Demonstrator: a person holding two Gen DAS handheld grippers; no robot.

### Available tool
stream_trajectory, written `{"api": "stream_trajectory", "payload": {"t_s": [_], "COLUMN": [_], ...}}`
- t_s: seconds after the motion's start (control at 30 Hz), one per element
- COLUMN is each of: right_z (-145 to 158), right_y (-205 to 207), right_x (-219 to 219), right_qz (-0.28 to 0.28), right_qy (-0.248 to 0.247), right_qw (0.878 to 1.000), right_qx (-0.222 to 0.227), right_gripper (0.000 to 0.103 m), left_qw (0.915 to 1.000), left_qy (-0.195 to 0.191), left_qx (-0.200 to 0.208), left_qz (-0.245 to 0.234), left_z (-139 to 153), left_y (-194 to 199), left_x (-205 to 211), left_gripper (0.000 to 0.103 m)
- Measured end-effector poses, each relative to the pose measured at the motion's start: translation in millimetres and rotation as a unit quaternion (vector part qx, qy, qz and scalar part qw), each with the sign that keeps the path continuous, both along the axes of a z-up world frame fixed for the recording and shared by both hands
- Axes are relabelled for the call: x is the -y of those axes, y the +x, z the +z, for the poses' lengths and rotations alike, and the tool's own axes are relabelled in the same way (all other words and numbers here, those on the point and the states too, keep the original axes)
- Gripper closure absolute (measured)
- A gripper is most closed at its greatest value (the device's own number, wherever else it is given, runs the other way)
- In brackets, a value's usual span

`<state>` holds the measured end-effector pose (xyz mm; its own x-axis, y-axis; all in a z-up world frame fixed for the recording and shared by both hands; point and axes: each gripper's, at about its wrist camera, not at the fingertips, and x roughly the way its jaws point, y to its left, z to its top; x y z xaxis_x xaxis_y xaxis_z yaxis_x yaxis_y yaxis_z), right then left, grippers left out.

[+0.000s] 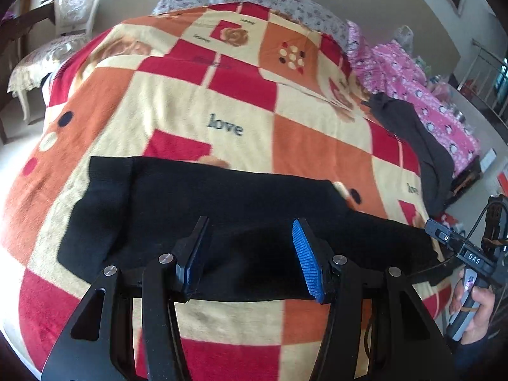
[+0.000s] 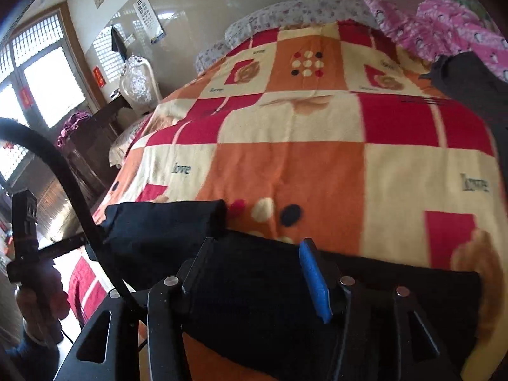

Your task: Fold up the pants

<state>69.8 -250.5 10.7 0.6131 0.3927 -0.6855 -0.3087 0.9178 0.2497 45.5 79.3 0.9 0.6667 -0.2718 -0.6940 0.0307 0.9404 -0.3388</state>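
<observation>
Black pants (image 1: 222, 216) lie flat across the near part of a bed, folded into a long band; they also show in the right wrist view (image 2: 254, 285). My left gripper (image 1: 250, 247) hovers over their near edge with its jaws wide apart and nothing between the blue pads (image 1: 306, 260). My right gripper (image 2: 254, 270) is open over the pants' right part, blue pad (image 2: 314, 282) visible. The right gripper's body (image 1: 470, 254) and the hand holding it show at the right edge of the left wrist view.
The bed carries a red, orange and cream checked blanket (image 1: 222, 95). A dark grey garment (image 1: 422, 139) lies at its right edge beside pink bedding (image 1: 412, 73). A white chair (image 1: 63, 25) stands left of the bed. A black cable (image 2: 63, 174) crosses the right wrist view.
</observation>
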Motion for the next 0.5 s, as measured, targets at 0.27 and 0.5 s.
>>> {"api": "stream_trajectory", "payload": {"t_s": [0.27, 0.5], "right_z": [-24, -39], "right_y": [-37, -17], "right_x": [121, 126], "right_qz": [-0.039, 0.025], "right_qy": [-0.082, -0.105], "right_qw": [0.995, 0.994], "right_qx": [-0.046, -0.032], "right_gripper": [0.051, 0.051], "left_qw": [0.9878, 0.9696], "left_qy": [-0.039, -0.019], "left_qx": [-0.032, -0.051], "left_qz": [-0.147, -0.238], "left_z": [1, -5], "left_y": [28, 54], "left_x": [102, 183], "left_gripper": [0.05, 0.05]}}
